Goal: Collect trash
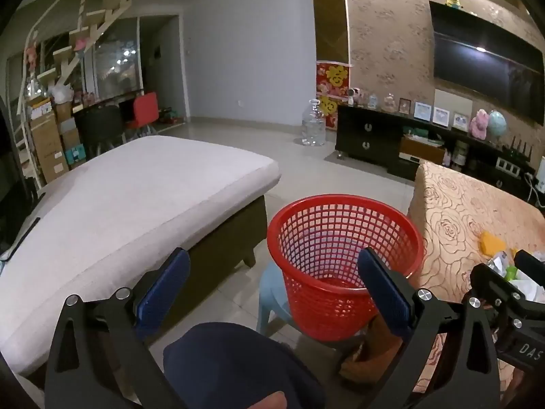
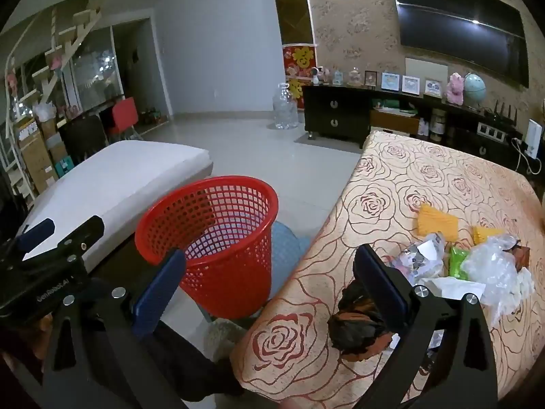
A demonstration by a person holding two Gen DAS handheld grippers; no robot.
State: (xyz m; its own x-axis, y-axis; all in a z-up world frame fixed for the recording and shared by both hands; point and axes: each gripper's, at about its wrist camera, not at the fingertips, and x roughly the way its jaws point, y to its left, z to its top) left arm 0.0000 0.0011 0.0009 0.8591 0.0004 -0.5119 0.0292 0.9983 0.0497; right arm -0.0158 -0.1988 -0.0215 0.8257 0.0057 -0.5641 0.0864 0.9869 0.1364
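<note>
A: Item one, receptacle?
B: Red mesh basket, upright on a pale blue stool, standing between the white ottoman at left and the table at right. No contents visible through the mesh.

A: Item two, trash?
B: A loose heap on the table's rose-patterned cloth, near right. Entries: dark crumpled wrapper nearest the table edge; clear crinkled plastic bag; white paper sheet; green packet; two yellow pieces on the far side.

A: Grippers?
B: Left gripper, jaws spread wide, nothing between them, aimed at the basket. Right gripper, jaws likewise apart and empty, its right finger just beside the dark wrapper.

A: Handling notes?
B: By appearance, all light and soft. The wrapper should crush under the jaws; take it across its bunched middle. The clear bag looks slippery and springy; pinch a gathered fold, not a flat face. The paper lies flat and may need an edge lifted first.

A: Progress?
B: Nothing collected yet, judging from the bare basket.
</note>
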